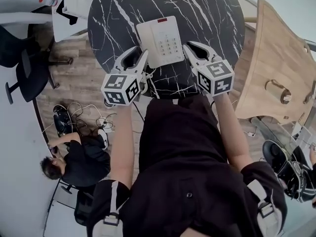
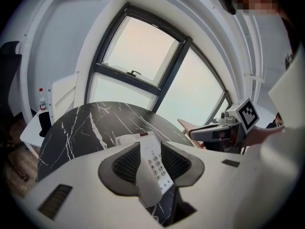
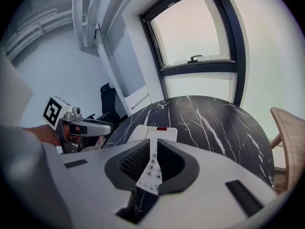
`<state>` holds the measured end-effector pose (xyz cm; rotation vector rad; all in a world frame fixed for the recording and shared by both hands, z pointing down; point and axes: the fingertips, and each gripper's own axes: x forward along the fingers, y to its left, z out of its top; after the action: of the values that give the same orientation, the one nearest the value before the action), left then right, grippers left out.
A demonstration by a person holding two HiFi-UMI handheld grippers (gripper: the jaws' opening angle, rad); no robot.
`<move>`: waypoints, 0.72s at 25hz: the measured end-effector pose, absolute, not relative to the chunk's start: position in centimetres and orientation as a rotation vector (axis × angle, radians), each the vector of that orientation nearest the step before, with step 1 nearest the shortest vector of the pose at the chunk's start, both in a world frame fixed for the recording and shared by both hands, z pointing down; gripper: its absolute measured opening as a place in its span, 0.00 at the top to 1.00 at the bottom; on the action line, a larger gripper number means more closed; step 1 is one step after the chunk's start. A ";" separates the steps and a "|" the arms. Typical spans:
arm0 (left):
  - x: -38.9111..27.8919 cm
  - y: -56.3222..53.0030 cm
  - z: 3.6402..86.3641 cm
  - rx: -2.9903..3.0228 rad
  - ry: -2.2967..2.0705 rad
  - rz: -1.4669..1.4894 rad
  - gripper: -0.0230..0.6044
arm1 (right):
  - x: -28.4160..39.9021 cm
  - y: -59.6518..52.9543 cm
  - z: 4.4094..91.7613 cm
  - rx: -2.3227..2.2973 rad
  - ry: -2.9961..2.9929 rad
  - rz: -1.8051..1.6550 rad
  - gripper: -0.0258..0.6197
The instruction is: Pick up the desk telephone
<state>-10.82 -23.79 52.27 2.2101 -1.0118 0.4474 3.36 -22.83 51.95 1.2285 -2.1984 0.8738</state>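
Left gripper (image 1: 140, 58): the jaws stand narrowly apart with nothing clamped. The white desk telephone (image 1: 160, 41) lies flat on the black marble table (image 1: 212, 14), just ahead of this claw's tips and to their right. Right gripper (image 1: 192, 50): the jaws are practically together and empty. The telephone lies just ahead of its tips, to their left.

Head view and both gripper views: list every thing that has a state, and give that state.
desk telephone: flat on the marble table, not gripped
handset: on its cradle
left gripper: open, empty, by the telephone's near left corner
right gripper: shut, empty, by its near right corner
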 end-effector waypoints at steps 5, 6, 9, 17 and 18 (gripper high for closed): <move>-10.8 -23.8 55.6 2.156 -0.986 0.509 0.68 | 3.4 -23.2 55.0 1.188 -2.157 0.922 0.81; -10.8 -23.8 56.3 2.144 -0.980 0.521 0.68 | 3.4 -23.3 55.6 1.180 -2.147 0.931 0.80; -10.6 -23.5 58.4 2.103 -0.945 0.541 0.63 | 3.2 -23.4 57.4 1.156 -2.118 0.965 0.71; -9.7 -22.9 61.6 2.025 -0.885 0.493 0.51 | 2.0 -23.3 62.0 1.091 -2.056 1.024 0.54; -9.7 -23.0 61.9 2.008 -0.886 0.472 0.49 | 1.9 -23.4 62.5 1.083 -2.049 1.032 0.54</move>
<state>-9.69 -22.96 61.86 2.0080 -0.8860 0.4725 1.94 -23.36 62.49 1.0829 -2.0491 1.0324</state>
